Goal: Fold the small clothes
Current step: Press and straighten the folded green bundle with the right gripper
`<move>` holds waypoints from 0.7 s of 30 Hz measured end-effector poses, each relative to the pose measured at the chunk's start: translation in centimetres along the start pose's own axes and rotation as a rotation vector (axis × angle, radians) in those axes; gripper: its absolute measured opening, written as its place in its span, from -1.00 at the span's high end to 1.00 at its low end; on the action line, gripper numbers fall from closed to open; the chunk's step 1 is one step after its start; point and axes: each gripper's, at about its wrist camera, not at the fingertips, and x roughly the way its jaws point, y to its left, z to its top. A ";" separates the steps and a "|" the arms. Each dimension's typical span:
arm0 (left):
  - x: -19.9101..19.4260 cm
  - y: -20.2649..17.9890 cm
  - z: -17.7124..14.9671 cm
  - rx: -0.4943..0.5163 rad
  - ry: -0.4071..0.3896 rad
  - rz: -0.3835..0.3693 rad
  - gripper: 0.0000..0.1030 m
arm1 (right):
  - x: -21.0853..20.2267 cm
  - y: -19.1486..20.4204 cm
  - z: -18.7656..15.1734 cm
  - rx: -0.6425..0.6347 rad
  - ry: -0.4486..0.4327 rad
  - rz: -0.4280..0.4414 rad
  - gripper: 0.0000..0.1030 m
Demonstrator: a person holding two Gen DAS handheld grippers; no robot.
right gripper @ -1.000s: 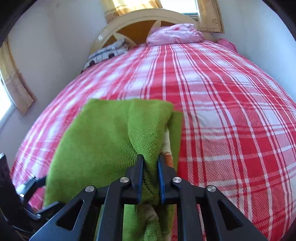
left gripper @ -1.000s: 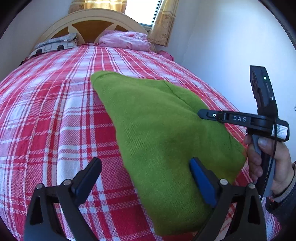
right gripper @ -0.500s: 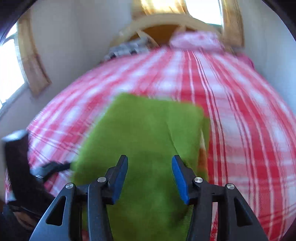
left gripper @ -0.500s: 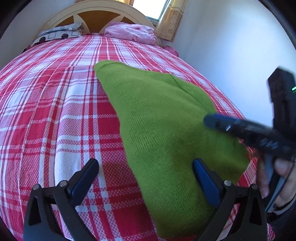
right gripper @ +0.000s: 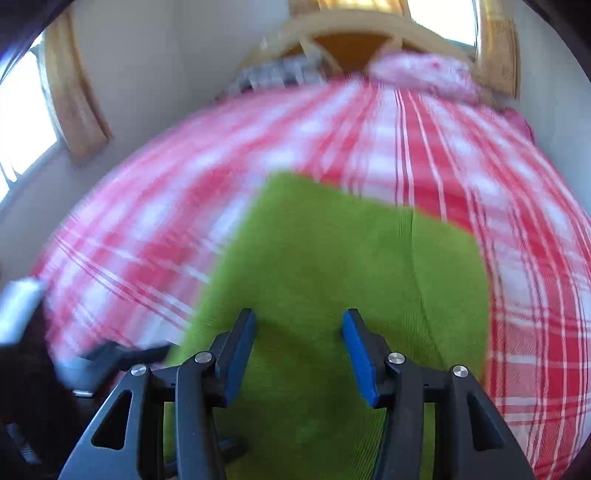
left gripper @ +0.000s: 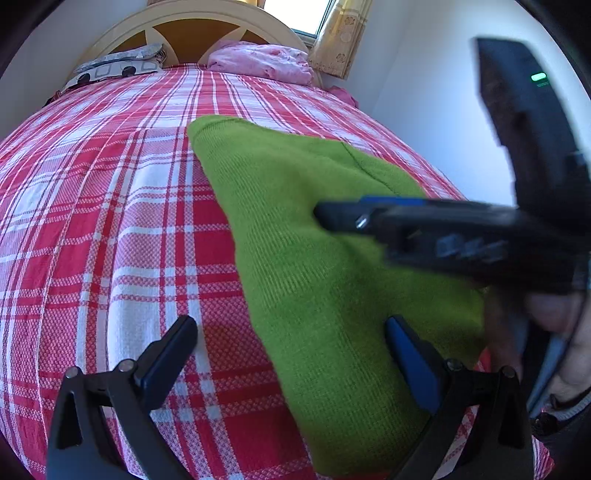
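Note:
A green knit garment (left gripper: 314,258) lies folded flat on the red and white plaid bedspread (left gripper: 110,221). My left gripper (left gripper: 291,343) is open and empty, low over the garment's near left edge. My right gripper (right gripper: 299,328) is open and empty, hovering just above the middle of the garment (right gripper: 332,266). In the left wrist view the right gripper (left gripper: 424,218) reaches in from the right over the garment, blurred by motion.
A pink bundle of cloth (left gripper: 262,61) and a patterned pillow (left gripper: 118,64) lie by the wooden headboard (left gripper: 184,22). A white wall (left gripper: 424,92) runs close along the bed's right side. Curtained windows show left (right gripper: 74,92) and at the back.
My right gripper has opened, let go of the green garment's edge and swung over the garment. The folded flap now lies flat. The left gripper stayed open, nearly still.

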 end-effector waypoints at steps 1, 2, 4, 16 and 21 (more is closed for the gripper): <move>0.1 -0.1 0.0 0.004 0.002 0.006 -1.00 | -0.2 -0.4 -0.1 0.012 -0.010 0.008 0.02; 0.1 -0.2 0.0 0.009 0.003 0.009 -1.00 | -0.3 -0.9 -0.2 0.018 -0.009 0.015 0.02; 0.1 -0.3 0.0 0.014 0.006 0.013 -1.00 | -0.6 -1.2 -0.3 0.010 -0.004 0.021 0.03; 0.9 -0.9 0.0 0.050 0.031 0.055 -1.00 | -1.9 -2.8 -1.9 -0.101 -0.014 0.010 0.02; 0.9 -0.9 0.0 0.055 0.032 0.058 -1.00 | -3.0 -4.4 -2.7 -0.041 -0.051 0.064 0.02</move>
